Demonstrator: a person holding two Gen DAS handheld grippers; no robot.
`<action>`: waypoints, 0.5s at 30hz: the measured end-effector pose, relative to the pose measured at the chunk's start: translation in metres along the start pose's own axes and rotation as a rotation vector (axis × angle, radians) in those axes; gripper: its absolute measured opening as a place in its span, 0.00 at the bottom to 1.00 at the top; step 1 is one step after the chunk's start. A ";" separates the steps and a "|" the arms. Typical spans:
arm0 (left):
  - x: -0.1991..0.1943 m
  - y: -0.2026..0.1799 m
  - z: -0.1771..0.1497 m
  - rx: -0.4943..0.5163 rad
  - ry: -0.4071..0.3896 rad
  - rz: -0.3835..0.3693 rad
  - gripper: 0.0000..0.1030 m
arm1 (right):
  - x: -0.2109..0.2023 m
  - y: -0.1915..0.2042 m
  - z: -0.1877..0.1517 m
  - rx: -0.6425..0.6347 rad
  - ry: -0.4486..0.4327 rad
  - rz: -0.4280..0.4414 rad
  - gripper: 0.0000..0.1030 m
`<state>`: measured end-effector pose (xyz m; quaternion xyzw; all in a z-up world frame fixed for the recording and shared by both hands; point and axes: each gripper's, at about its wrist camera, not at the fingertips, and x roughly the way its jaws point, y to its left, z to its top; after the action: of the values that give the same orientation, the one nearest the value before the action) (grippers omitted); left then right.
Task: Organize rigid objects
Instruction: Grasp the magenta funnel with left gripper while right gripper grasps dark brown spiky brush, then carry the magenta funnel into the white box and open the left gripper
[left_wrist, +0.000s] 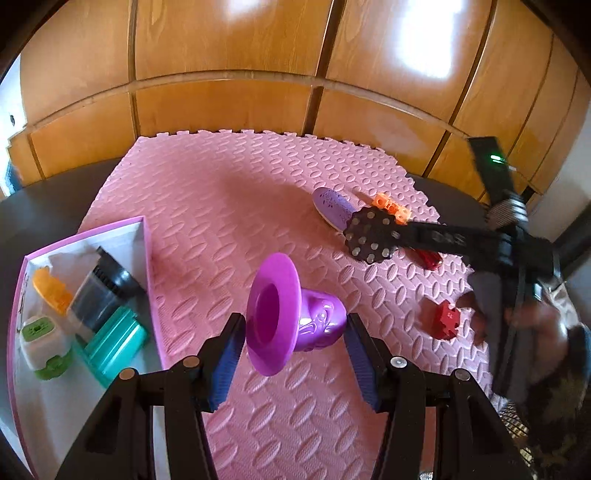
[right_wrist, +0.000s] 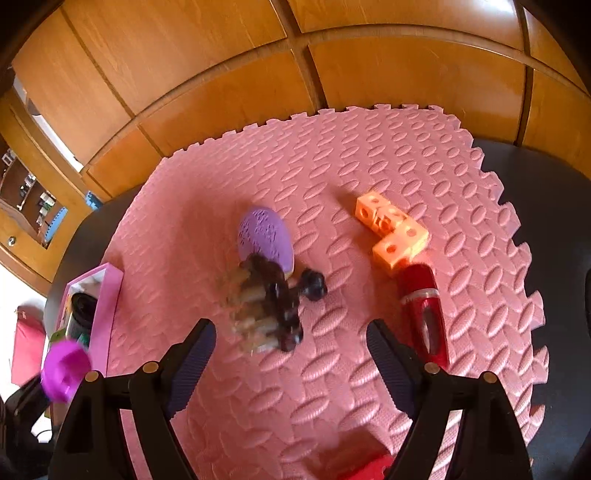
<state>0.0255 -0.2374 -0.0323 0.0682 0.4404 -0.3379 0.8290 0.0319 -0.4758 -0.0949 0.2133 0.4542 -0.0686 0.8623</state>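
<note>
Roughly halfway, I'd say — the box (left_wrist: 146, 236) at the mat's (left_wrist: 229, 206) left edge already holds several items. My left gripper (left_wrist: 295, 354) is clamped on the purple cup (left_wrist: 295, 317), held above the mat just beside the box. Right gripper (right_wrist: 291, 354) spread, empty, over the dark hairbrush (right_wrist: 273, 299). Also left on the mat — oval brush (right_wrist: 264, 236), orange blocks (right_wrist: 395, 229), red tube (right_wrist: 424, 310), red piece (left_wrist: 448, 319).

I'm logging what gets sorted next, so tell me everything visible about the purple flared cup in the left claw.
The purple flared cup looks like glossy moulded plastic: a wide, flat magenta rim around a round opening and a darker purple body with raised relief. It lies on its side, mouth toward the camera, held between the left claw's blue ribbed pads, above the pink foam mat, beside the pink-edged box.
</note>
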 end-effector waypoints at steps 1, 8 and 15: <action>-0.003 0.002 0.000 -0.003 -0.003 -0.003 0.54 | 0.005 0.001 0.004 -0.001 0.004 -0.004 0.86; -0.020 0.012 -0.005 -0.013 -0.021 -0.012 0.54 | 0.035 0.007 0.015 -0.018 0.043 -0.031 0.85; -0.035 0.029 -0.010 -0.039 -0.046 0.009 0.54 | 0.034 0.026 -0.005 -0.098 0.046 -0.049 0.73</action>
<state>0.0227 -0.1934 -0.0166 0.0463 0.4272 -0.3271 0.8417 0.0560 -0.4481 -0.1166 0.1613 0.4818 -0.0623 0.8591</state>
